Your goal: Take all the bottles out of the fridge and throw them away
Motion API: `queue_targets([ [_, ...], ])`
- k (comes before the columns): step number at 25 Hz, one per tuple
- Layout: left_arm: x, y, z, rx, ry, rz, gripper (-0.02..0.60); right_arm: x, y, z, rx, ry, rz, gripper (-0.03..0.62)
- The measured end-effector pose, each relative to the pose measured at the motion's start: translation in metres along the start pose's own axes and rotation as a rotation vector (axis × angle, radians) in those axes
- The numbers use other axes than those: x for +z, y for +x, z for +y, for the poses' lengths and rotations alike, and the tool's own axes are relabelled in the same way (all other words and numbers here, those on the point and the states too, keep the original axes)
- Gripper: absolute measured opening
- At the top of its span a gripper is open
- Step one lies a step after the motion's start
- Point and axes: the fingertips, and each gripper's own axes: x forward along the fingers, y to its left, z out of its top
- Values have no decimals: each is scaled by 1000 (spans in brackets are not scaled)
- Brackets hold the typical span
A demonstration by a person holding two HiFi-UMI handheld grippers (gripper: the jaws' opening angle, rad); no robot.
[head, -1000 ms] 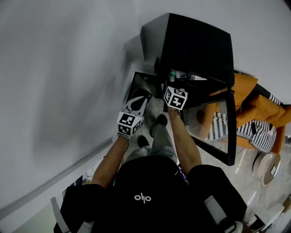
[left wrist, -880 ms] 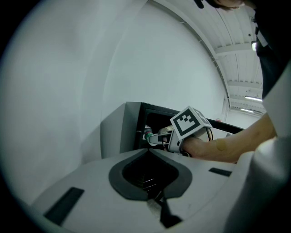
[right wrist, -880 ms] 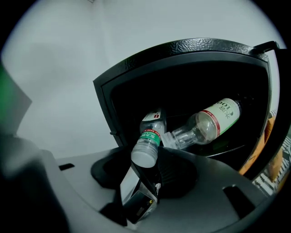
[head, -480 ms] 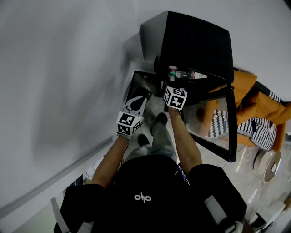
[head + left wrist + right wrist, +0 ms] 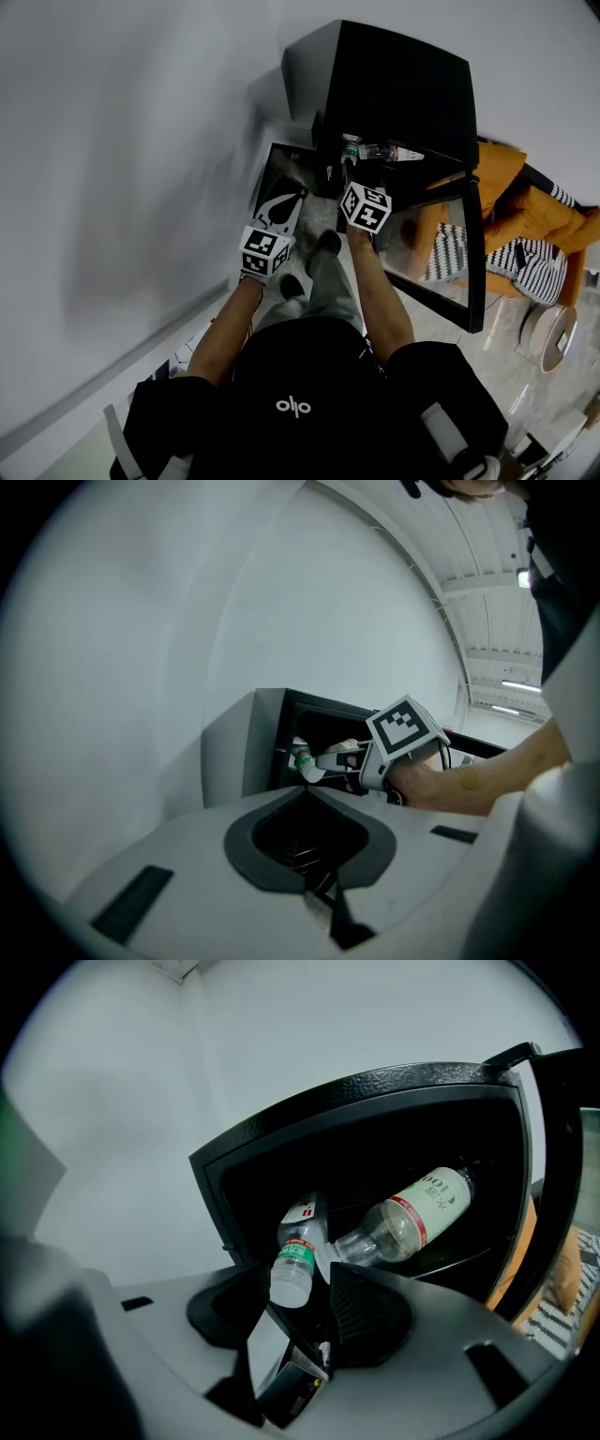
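Bottles lie inside a small black fridge [image 5: 403,84] that stands on the floor by a white wall. The fridge's glass door [image 5: 450,253] hangs wide open to one side.

Two bottles are in there, both lying down. The small bottle [image 5: 295,1260] has a green band and a white label. Its near end pokes out toward the front of the fridge. The big bottle [image 5: 417,1208] is clear with a red stripe. It lies just beside the small one, and its neck points at it.

A person stands bent over in front of the fridge with a tool in each hand. The right gripper [image 5: 302,1293] reaches up to the fridge opening. Its jaws are spread apart. The near end of the small bottle sits between the two tips, close to one jaw, and it does not look squeezed.

The left gripper [image 5: 319,883] is held back and lower, away from the fridge. Its jaws are closed tight together with nothing in them.

A dark box [image 5: 281,192] sits on the floor next to the fridge. I cannot tell what it is.
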Motion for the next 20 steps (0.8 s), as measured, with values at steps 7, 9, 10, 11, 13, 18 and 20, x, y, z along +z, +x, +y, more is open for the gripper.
queue_targets([
  [7, -2, 8, -3, -9, 0, 6, 0, 9, 6, -29, -64, 144, -11, 187],
  [9, -1, 9, -4, -11, -1, 5, 0, 10, 8, -35, -77, 177, -6, 189],
  [10, 0, 11, -3, -12, -3, 3, 0, 11, 9, -38, -82, 191, -6, 187],
  [11, 1, 13, -2, -12, -6, 0, 0, 12, 9, -39, -86, 200, -7, 189],
  [13, 6, 24, -1, -11, -9, -6, 0, 13, 7, -40, -93, 206, -10, 187],
  [18, 17, 80, -13, -29, 31, 15, 0, 14, 2, -50, -113, 225, -4, 187],
  [20, 17, 103, -18, -27, 40, 29, 22, 14, -3, -52, -108, 221, -3, 187],
])
